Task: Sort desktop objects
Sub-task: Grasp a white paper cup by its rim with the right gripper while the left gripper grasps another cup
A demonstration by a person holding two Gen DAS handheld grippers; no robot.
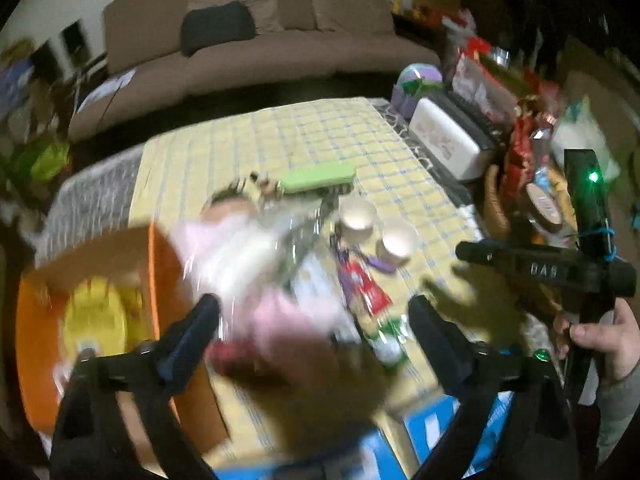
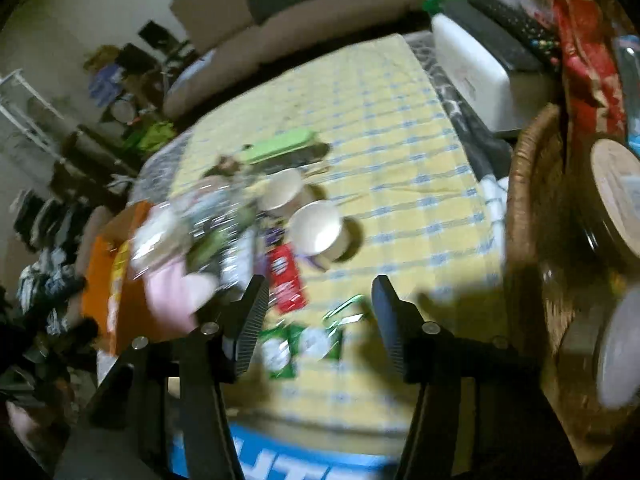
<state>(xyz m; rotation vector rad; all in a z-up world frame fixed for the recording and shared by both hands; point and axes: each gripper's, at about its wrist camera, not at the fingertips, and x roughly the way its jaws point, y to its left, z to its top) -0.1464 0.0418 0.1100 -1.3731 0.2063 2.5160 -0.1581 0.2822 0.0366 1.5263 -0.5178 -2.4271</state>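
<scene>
Checked quilted cloth (image 2: 400, 152); 2 round paper cups (image 2: 316, 232); crinkled foil packets (image 2: 286, 276); left claw (image 1: 314, 320) wide, right claw (image 2: 318, 316) narrower, both empty.

Dim, motion-blurred fisheye views with dark, curved edges.

Far tablecloth (image 2: 400, 128) bare; paper cups (image 2: 320, 232) block centre.

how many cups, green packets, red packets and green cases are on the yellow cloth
paper cups: 2
green packets: 2
red packet: 1
green case: 1
total: 6
</scene>
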